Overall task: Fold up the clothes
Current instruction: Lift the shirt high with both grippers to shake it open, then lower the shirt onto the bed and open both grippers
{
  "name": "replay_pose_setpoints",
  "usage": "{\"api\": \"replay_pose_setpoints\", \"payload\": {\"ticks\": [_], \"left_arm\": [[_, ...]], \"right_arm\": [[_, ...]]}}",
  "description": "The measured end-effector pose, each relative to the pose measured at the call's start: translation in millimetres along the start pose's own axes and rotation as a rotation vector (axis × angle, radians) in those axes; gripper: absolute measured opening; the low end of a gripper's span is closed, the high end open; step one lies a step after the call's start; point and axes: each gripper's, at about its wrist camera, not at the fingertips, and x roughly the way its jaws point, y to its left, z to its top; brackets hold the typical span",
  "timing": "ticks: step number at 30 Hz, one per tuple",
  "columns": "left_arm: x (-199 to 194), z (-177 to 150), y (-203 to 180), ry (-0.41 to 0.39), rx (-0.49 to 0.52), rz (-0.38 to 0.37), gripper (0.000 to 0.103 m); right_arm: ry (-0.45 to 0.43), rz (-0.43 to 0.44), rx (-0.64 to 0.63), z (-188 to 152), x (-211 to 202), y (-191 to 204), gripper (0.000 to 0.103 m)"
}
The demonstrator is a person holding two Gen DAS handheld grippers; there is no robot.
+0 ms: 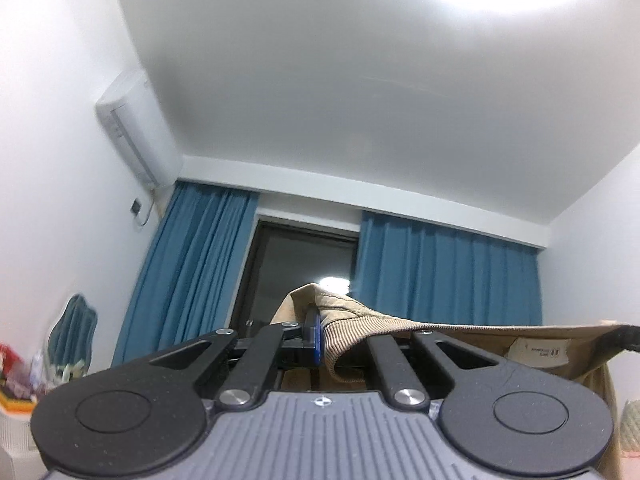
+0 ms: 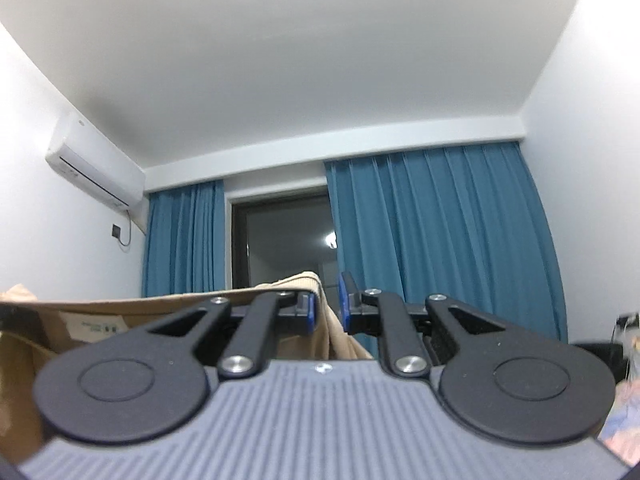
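A tan corduroy garment (image 1: 360, 322) is held up in the air, stretched between both grippers. My left gripper (image 1: 326, 340) is shut on one top corner of it; the cloth drapes over and hides the right finger. The garment's inside with a white label (image 1: 540, 350) stretches off to the right. In the right wrist view my right gripper (image 2: 328, 312) pinches the other corner of the garment (image 2: 304, 282) between its blue pads (image 2: 311, 312), with a narrow gap filled by cloth. The fabric and its label (image 2: 96, 326) stretch to the left.
Both cameras tilt up at the white ceiling. Blue curtains (image 1: 448, 272) flank a dark window (image 1: 296, 276). An air conditioner (image 1: 136, 128) hangs on the left wall. Cluttered items (image 1: 16, 372) sit low at left; patterned cloth (image 2: 624, 420) lies low at right.
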Motion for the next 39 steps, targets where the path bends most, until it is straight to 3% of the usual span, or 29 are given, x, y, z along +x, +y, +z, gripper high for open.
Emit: {"api": "replay_pose_setpoints", "payload": {"ticks": [5, 11, 17, 22, 26, 33, 39], "left_arm": [[14, -9, -6, 0.084, -0.001, -0.028, 0.003], [76, -98, 17, 0.244, -0.027, -0.010, 0.004], [183, -232, 56, 0.408, -0.050, 0.046, 0.004], [272, -381, 81, 0.523, -0.045, 0.082, 0.005], [327, -515, 102, 0.647, -0.043, 0.116, 0.005], [376, -716, 147, 0.890, 0.001, 0.168, 0.006], [379, -814, 160, 1.017, 0.037, 0.180, 0.007]], "right_arm": [[0.049, 0.003, -0.036, -6, 6, -7, 0.014], [0.207, -0.019, -0.039, -96, 62, -24, 0.015], [0.349, -0.073, -0.034, -229, 150, -38, 0.015], [0.467, -0.118, -0.030, -341, 224, -50, 0.015], [0.571, -0.160, -0.019, -454, 275, -67, 0.016], [0.798, -0.178, -0.038, -625, 330, -88, 0.016], [0.978, -0.128, -0.044, -704, 350, -94, 0.017]]}}
